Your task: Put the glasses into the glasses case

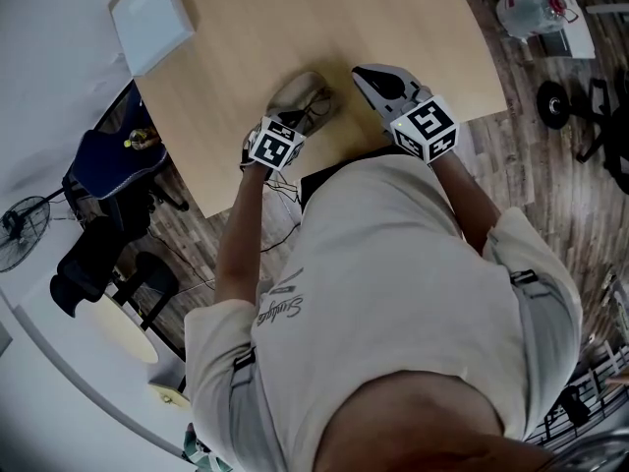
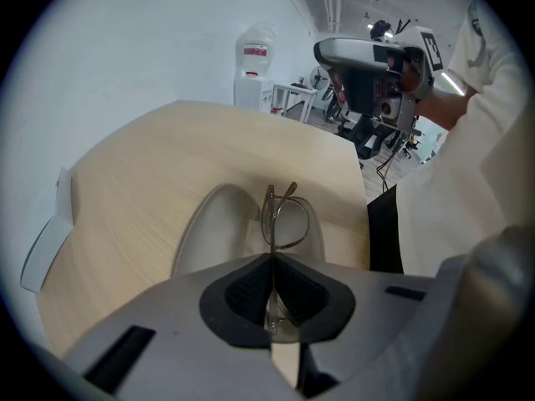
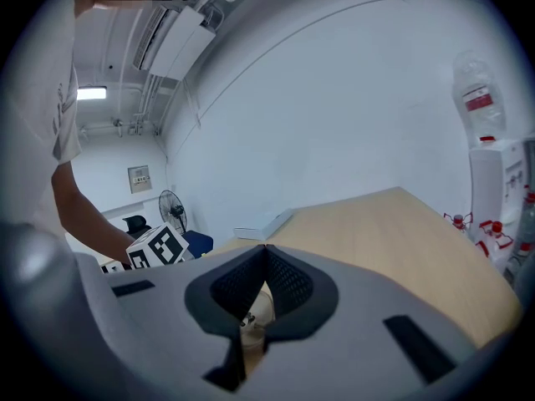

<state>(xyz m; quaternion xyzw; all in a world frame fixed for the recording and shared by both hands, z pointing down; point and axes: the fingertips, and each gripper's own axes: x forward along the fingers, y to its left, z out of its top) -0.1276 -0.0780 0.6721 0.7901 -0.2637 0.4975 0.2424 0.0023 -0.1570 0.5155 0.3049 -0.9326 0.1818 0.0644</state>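
Observation:
The thin-framed glasses [image 2: 284, 217] stand on edge between the jaws of my left gripper [image 2: 272, 259], which is shut on them. They hang just over the open grey glasses case [image 2: 219, 228] lying on the wooden table [image 2: 142, 190]. From the head view the left gripper [image 1: 293, 118] sits over the near end of the case [image 1: 303, 94]. My right gripper [image 1: 377, 75] hovers to the right of the case, shut and holding nothing. In the right gripper view its jaws [image 3: 266, 249] meet at the tips, and part of the case [image 3: 253, 314] shows below them.
A flat white box [image 1: 151, 16] lies at the table's far left corner. A dark chair [image 1: 110, 161] and a fan [image 1: 24, 220] stand off the left edge. Water bottles [image 1: 531, 8] sit on the floor at the right. The table's near edge is by the person's body.

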